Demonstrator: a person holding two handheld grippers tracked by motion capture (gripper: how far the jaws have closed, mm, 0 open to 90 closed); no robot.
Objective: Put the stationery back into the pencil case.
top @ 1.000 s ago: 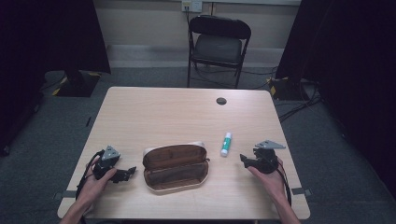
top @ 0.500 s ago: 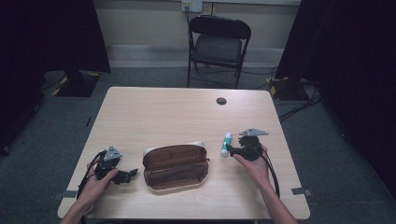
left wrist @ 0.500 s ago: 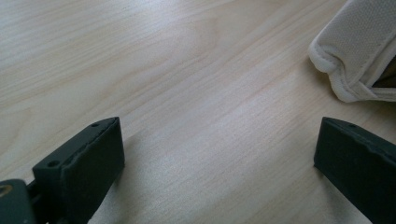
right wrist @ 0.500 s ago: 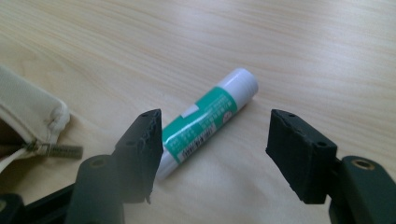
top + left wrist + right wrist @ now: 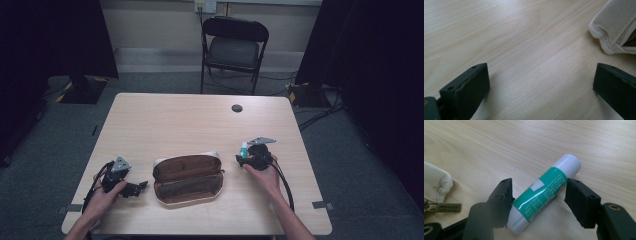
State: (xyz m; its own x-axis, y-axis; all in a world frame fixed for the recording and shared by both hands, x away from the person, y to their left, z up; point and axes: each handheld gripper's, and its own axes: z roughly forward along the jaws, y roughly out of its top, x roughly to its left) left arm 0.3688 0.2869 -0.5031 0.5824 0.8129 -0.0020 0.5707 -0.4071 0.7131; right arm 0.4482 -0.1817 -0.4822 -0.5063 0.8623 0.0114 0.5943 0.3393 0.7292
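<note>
A green and white glue stick (image 5: 544,192) lies flat on the wooden table (image 5: 200,120), just right of an open brown pencil case (image 5: 187,177) with a cream rim. My right gripper (image 5: 539,186) is open and low on the table, its jaws on either side of the stick's green middle. The left jaw is against the stick and the right jaw is close beside it. From above, the right gripper (image 5: 241,159) covers most of the stick (image 5: 243,149). My left gripper (image 5: 141,185) rests open on the table left of the case, with bare wood between its jaws (image 5: 541,72).
The case's cream corner (image 5: 616,30) is near the left gripper's right jaw. Its zipper pull (image 5: 447,207) lies beside the right gripper's left jaw. A small black disc (image 5: 237,108) sits at the table's far side. A folding chair (image 5: 232,47) stands behind the table.
My right gripper moved left and forward from the table's right side to the glue stick and now straddles it. The left gripper has stayed put.
</note>
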